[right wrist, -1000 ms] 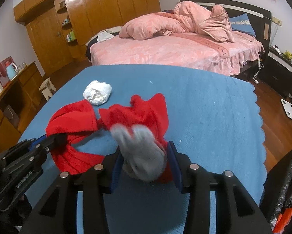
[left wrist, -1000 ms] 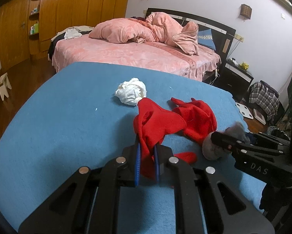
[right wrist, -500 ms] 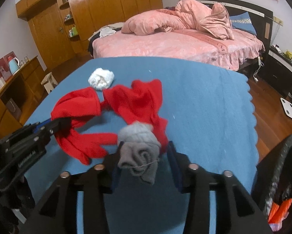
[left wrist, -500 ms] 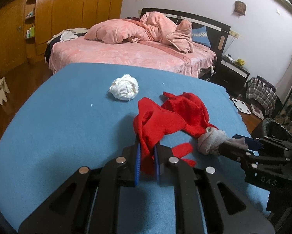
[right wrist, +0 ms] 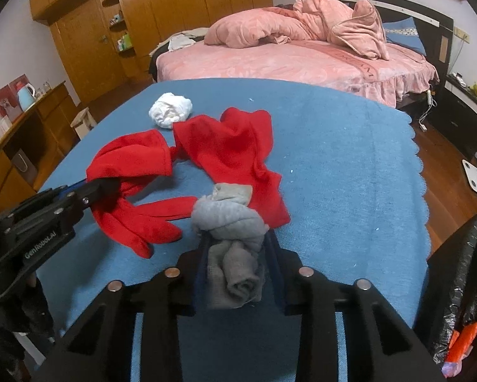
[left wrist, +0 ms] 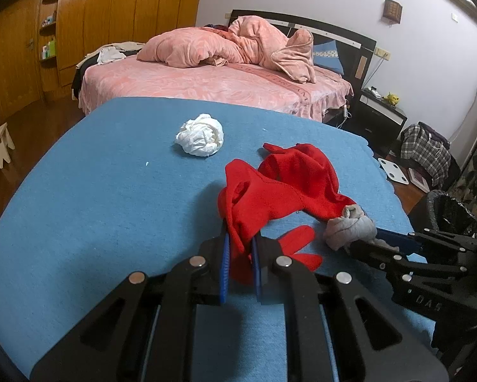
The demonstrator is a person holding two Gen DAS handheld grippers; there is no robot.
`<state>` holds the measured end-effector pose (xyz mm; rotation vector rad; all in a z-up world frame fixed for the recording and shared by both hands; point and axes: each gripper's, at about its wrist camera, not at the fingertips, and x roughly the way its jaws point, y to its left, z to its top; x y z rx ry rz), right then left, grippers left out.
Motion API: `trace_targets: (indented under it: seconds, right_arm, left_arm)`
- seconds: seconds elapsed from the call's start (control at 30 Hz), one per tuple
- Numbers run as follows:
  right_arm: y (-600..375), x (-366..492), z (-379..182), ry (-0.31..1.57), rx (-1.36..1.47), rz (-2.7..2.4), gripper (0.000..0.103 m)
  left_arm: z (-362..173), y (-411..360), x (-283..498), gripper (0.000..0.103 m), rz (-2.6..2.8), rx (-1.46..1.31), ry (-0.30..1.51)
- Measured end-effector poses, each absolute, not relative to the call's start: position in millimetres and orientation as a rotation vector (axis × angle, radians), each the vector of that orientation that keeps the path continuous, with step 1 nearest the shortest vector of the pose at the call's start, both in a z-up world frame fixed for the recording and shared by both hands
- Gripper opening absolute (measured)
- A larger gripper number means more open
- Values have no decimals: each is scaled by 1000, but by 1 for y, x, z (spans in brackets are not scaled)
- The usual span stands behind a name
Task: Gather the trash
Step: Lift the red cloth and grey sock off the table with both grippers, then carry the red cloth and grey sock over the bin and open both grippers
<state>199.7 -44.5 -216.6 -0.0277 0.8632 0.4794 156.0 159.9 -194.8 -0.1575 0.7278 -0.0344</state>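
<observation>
My left gripper (left wrist: 240,245) is shut on a red glove (left wrist: 251,203), seen from the side in the right wrist view (right wrist: 126,172). A second red glove (left wrist: 299,172) lies beside it on the blue table (left wrist: 111,191), also in the right wrist view (right wrist: 232,146). My right gripper (right wrist: 235,248) is shut on a grey sock bundle (right wrist: 232,238), lifted near the table's right edge; it shows in the left wrist view (left wrist: 350,229). A crumpled white tissue ball (left wrist: 200,135) lies farther back, also in the right wrist view (right wrist: 170,109).
A black-bagged trash bin (right wrist: 464,280) stands off the table's right edge, with something orange inside; it also shows in the left wrist view (left wrist: 448,213). A pink bed (left wrist: 213,79) is behind the table. Wooden wardrobes (right wrist: 162,22) line the far wall.
My right gripper has pulled the grey sock bundle back and right, off the red glove toward the table's right edge. The left gripper still holds its red glove, drawn back slightly.
</observation>
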Motion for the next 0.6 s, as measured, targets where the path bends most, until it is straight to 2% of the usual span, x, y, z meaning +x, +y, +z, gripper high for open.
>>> trace_targets:
  seconds: [0.6]
  right_arm:
    - [-76, 176, -160, 738, 36, 447, 32]
  left_arm:
    - [-148, 135, 133, 11, -67, -145, 653]
